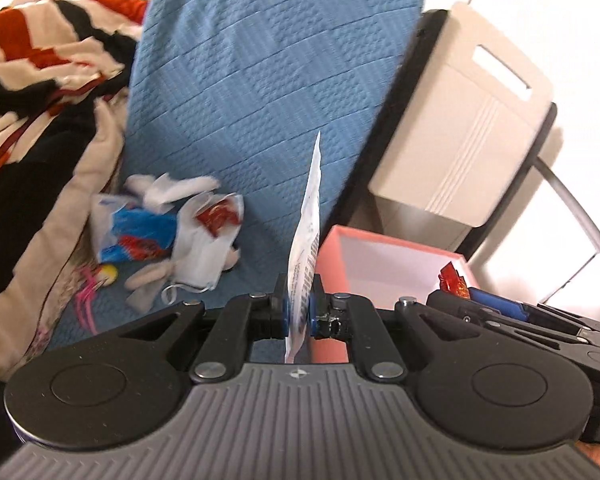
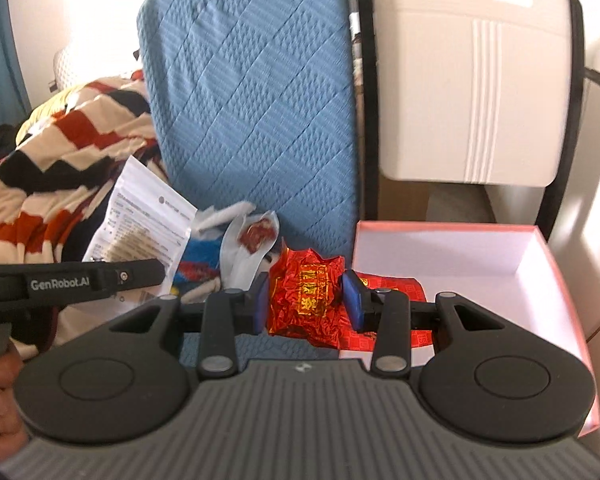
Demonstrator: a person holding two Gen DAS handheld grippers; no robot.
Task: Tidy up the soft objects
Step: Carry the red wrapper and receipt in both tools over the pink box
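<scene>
Both hands are carrying items toward the open pink cardboard box with a white inside [image 2: 548, 264]. The left gripper [image 1: 299, 312] is pinching a flat white printed plastic pouch [image 1: 309, 216] edge-on, just left of the box; the right gripper [image 2: 307, 298] is clamping a crumpled red-and-gold foil packet [image 2: 308, 292] at the box's left wall. Best to hold both pinches until each item is over the box's floor, then part the fingers low, one hand at a time.
</scene>
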